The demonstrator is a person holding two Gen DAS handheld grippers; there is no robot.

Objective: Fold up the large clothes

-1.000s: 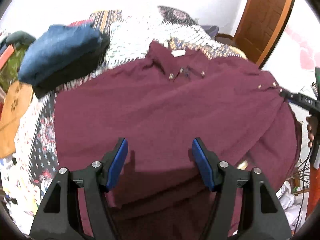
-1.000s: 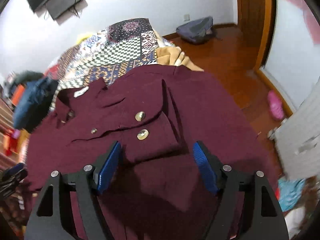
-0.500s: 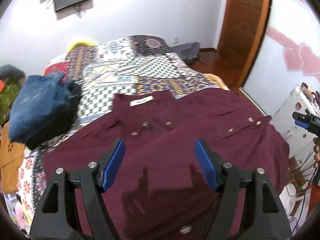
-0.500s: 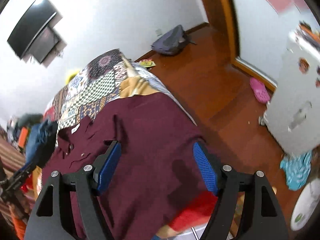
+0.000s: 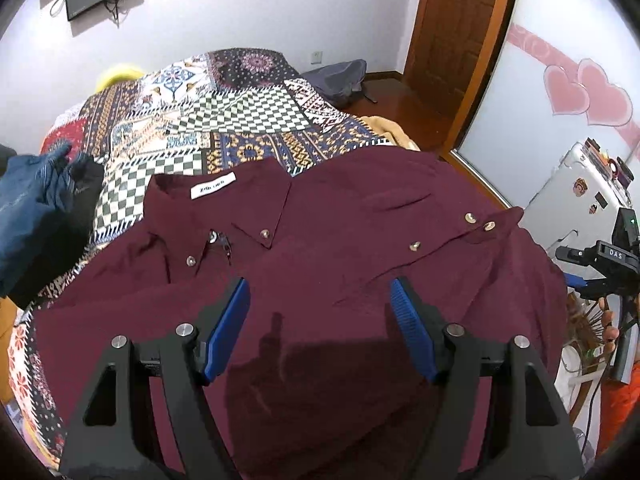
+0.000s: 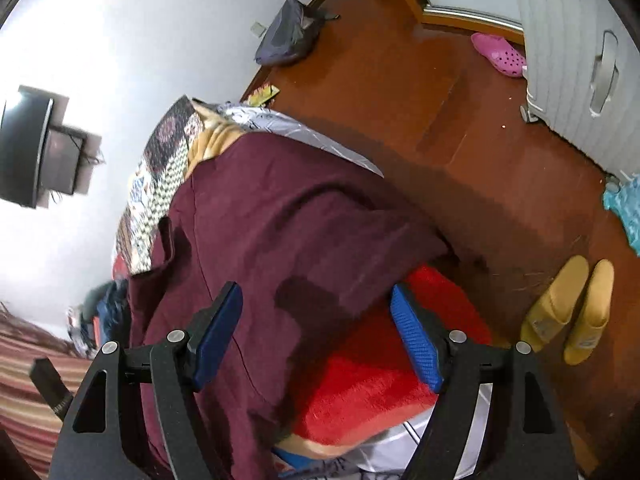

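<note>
The left gripper [image 5: 320, 322] hangs above the maroon shirt [image 5: 320, 248], jaws apart after widening a little, nothing between them. The right gripper [image 6: 316, 330] has also just spread, empty, over the shirt's edge and a red blanket [image 6: 384, 364]. The shirt lies flat on the bed's patchwork quilt [image 5: 224, 120] (collar at the far side), beside folded blue clothes [image 5: 32, 208].

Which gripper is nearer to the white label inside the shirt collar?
Left. The left gripper hangs above the shirt front, just below the white label; the right gripper is beyond the shirt's far side.
</note>
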